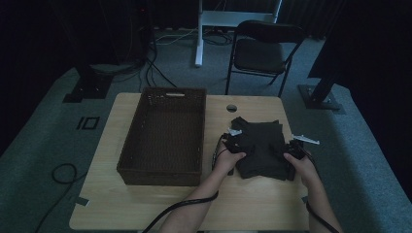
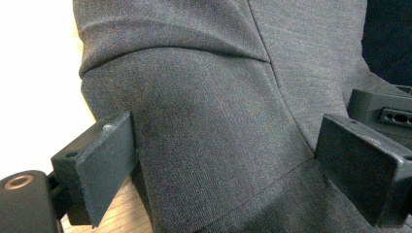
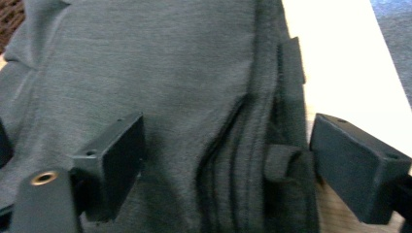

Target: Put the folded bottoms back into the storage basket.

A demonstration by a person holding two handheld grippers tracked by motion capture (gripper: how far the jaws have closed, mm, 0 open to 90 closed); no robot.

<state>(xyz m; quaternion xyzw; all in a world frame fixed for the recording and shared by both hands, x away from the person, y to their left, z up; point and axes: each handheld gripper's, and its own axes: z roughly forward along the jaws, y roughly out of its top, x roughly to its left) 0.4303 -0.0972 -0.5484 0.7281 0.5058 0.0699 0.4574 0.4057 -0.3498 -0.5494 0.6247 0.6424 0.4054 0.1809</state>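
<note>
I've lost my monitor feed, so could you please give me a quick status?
Left gripper and right gripper open, straddling the folded dark grey fabric garment. Garment flat on table. Brown woven basket empty beside it. Nothing obstructing.

No text, label, brand, number or sign can be read in any view.
</note>
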